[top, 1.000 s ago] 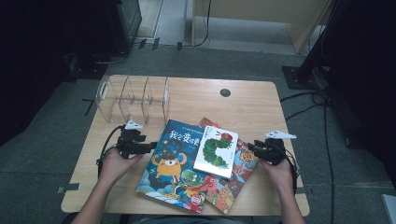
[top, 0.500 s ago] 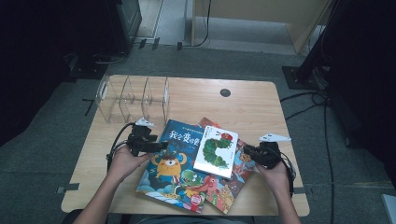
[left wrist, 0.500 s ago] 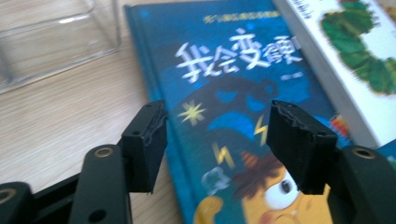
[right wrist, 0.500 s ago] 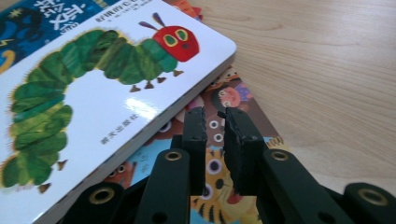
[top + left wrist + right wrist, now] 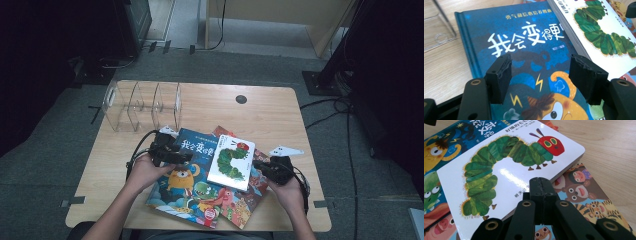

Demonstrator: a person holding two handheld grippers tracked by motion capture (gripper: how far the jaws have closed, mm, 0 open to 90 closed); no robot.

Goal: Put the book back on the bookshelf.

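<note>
On the left I see the clear rack (image 5: 142, 106) on the surface (image 5: 270, 112). My left gripper (image 5: 540, 75), fingers just opening wide and empty, hovers over the blue book (image 5: 524, 47). The caterpillar book (image 5: 506, 167) lies atop it (overlapping); my right gripper (image 5: 540, 185), fingers just closed on nothing, is at its edge.

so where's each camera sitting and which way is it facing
High view: above the person's side of the table, looking forward and down; both forearms enter from the bottom.
Left gripper view: rides the left tool, looking past its open jaws over the blue book.
Right gripper view: rides the right tool, jaws shut, at the caterpillar book.
All three share the caterpillar book.
</note>
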